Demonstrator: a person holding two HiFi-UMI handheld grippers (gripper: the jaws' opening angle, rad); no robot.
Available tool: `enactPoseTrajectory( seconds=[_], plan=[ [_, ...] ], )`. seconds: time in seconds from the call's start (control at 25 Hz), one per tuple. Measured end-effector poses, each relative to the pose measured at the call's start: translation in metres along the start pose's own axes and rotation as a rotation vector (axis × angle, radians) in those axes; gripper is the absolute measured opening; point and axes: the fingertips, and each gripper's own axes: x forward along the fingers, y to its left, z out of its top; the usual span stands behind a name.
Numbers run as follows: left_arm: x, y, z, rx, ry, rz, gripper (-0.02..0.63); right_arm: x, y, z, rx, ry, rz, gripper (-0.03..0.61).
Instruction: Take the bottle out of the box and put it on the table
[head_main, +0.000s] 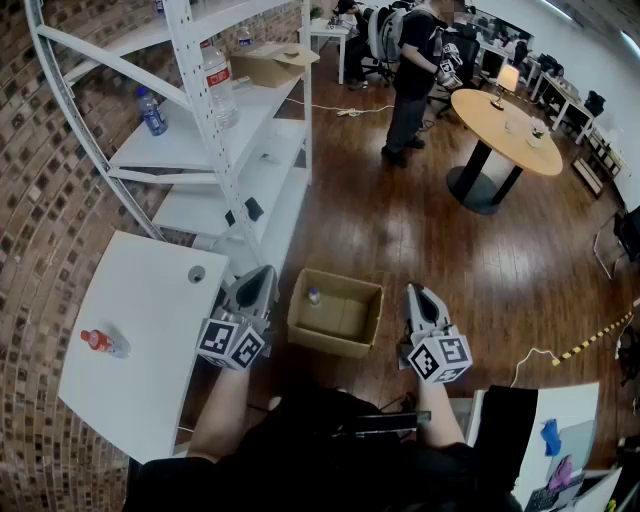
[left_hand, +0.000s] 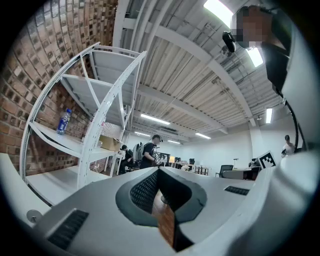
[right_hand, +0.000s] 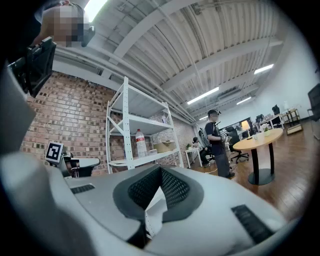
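Observation:
An open cardboard box (head_main: 336, 313) sits on the wooden floor between my two grippers. A small clear bottle (head_main: 313, 297) with a white cap stands inside it at the far left corner. My left gripper (head_main: 262, 277) hovers just left of the box, shut and empty. My right gripper (head_main: 417, 296) hovers just right of the box, also shut and empty. A white table (head_main: 140, 340) stands at the left with a red-labelled bottle (head_main: 102, 342) lying on it. Both gripper views look level across the room and show neither the box nor its bottle.
A white metal shelf rack (head_main: 235, 150) holding bottles and a cardboard box rises behind the table against the brick wall. A person (head_main: 412, 75) stands beside a round wooden table (head_main: 505, 130) at the back. A desk corner (head_main: 560, 440) lies at lower right.

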Motion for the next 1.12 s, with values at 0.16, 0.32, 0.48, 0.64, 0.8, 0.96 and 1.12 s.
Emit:
enactPoseTrajectory(
  seconds=[0.16,0.32,0.48,0.64,0.8,0.96,1.12],
  plan=[
    [0.009,-0.013,-0.012,0.013,0.015,0.021,0.0,-0.011,-0.027,0.0,0.013,-0.001,-0.007,0.003],
    [0.012,-0.025,-0.024,0.023,0.035,0.05,0.0,-0.016,-0.05,-0.007,0.049,0.01,-0.011,0.003],
    [0.01,-0.028,-0.035,0.017,0.066,0.081,0.0,-0.011,-0.053,-0.02,0.087,0.03,0.008,0.003],
    [0.012,-0.016,-0.04,0.019,0.09,0.093,0.0,0.007,-0.047,-0.032,0.086,0.066,0.031,0.003],
    [0.017,0.005,-0.04,0.014,0.092,0.094,0.0,0.032,-0.037,-0.034,0.067,0.079,0.045,0.003],
    [0.026,0.032,-0.036,-0.013,0.076,0.09,0.0,0.059,-0.023,-0.034,0.048,0.094,0.052,0.003],
    [0.043,0.064,-0.027,-0.026,0.042,0.069,0.0,0.09,-0.011,-0.02,0.008,0.078,0.048,0.003]
  ],
)
